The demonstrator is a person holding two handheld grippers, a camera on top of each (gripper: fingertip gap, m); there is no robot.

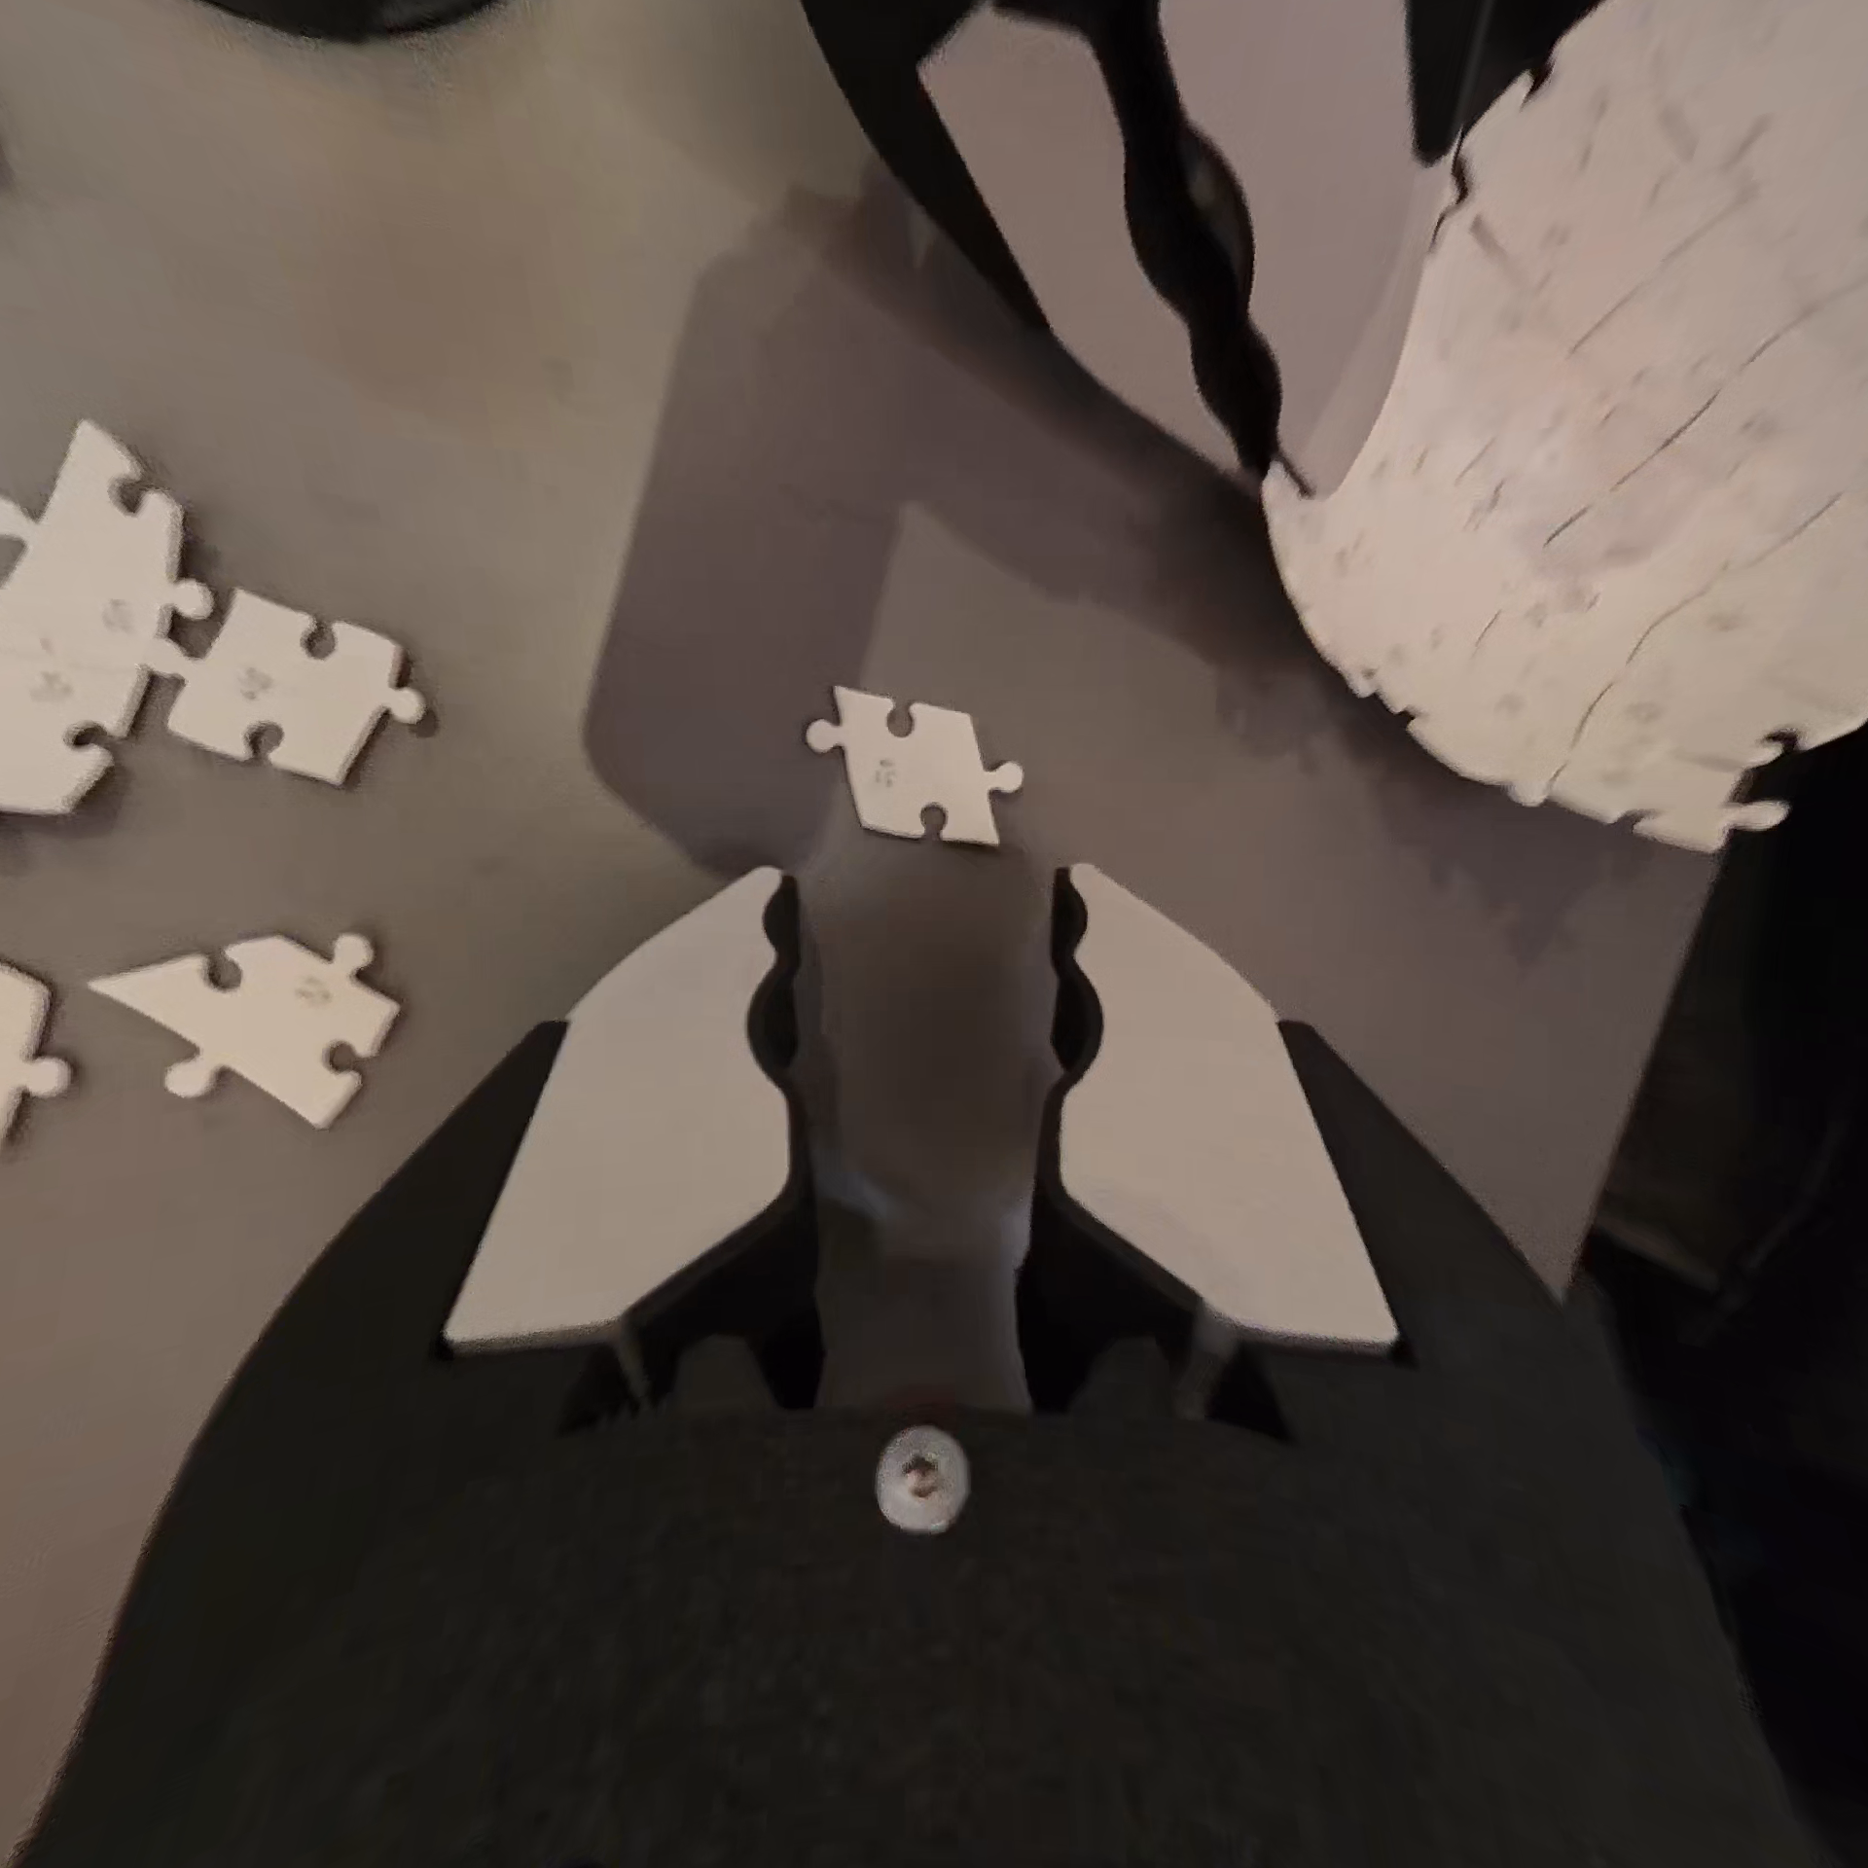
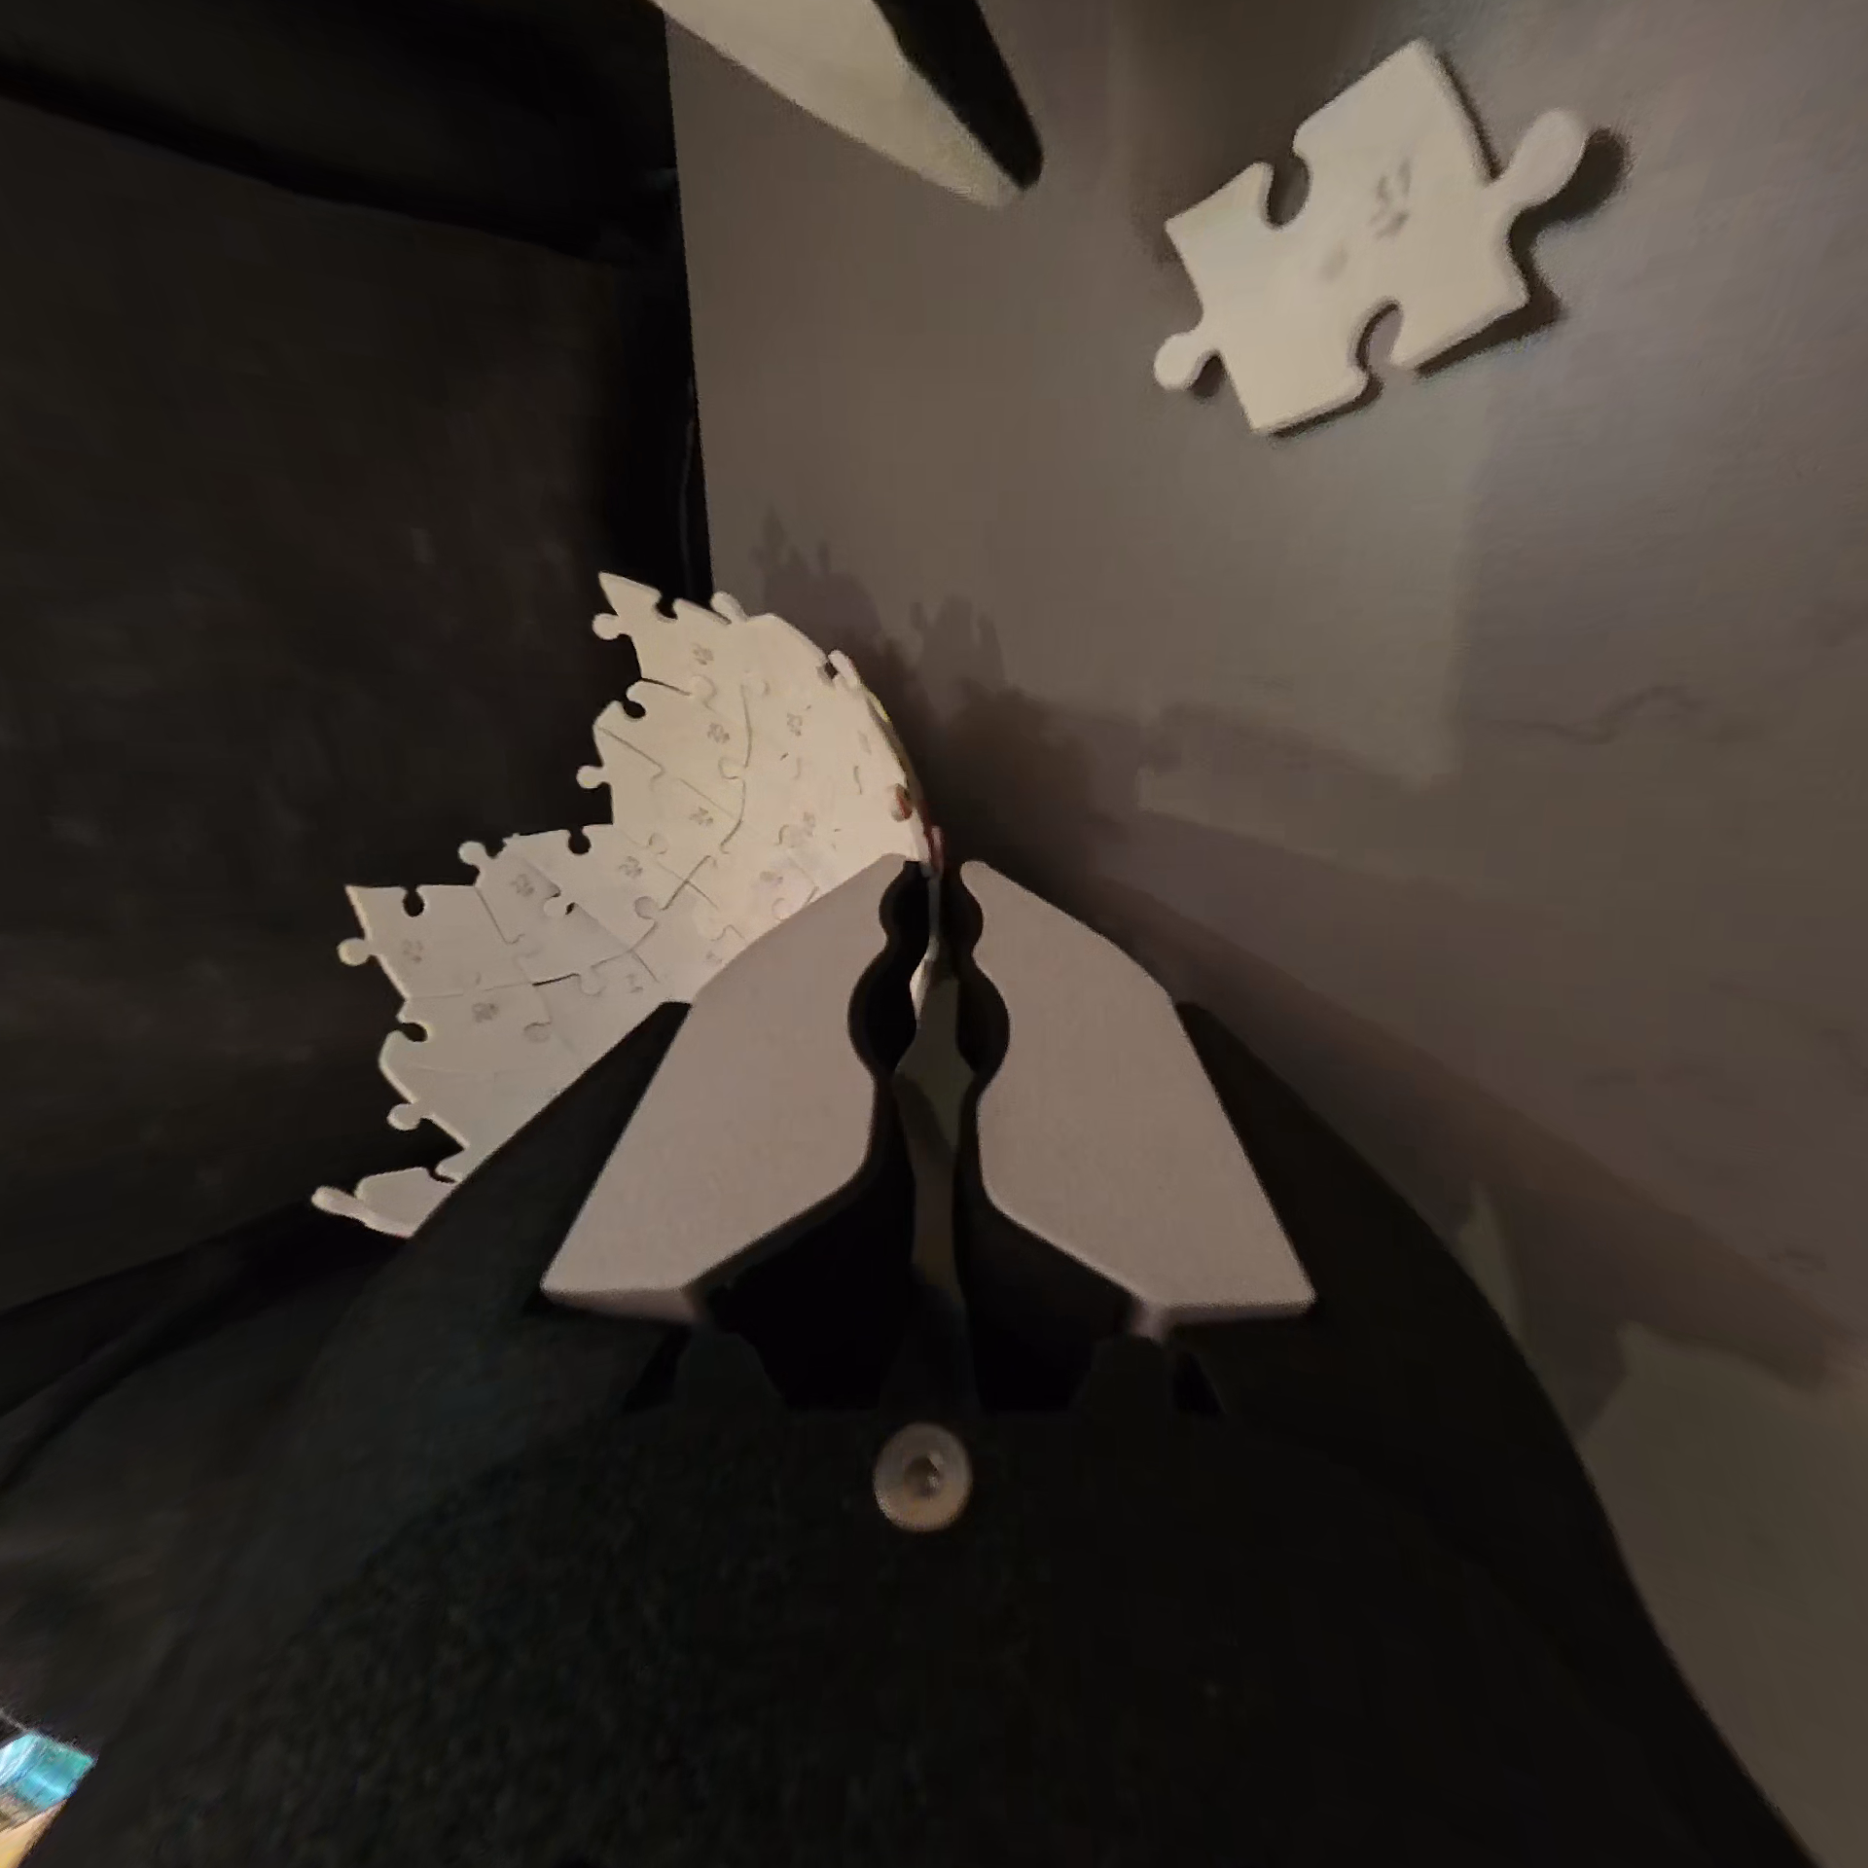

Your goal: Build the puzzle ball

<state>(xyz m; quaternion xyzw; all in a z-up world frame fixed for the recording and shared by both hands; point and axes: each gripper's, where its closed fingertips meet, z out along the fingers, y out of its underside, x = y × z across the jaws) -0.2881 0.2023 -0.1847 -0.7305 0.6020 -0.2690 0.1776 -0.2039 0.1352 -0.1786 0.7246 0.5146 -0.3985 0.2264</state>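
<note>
Right claw is clenched on the rim of the half-built ball, a curved white shell held up off the counter, likely so its jagged open edge stays free to take more. Left claw is released, its jaws spread and empty, pointed at a single loose piece lying flat just ahead of it, seemingly the next one to go in. Off to its left, more pieces lie scattered on the counter, well apart from the shell and waiting their turn.
</note>
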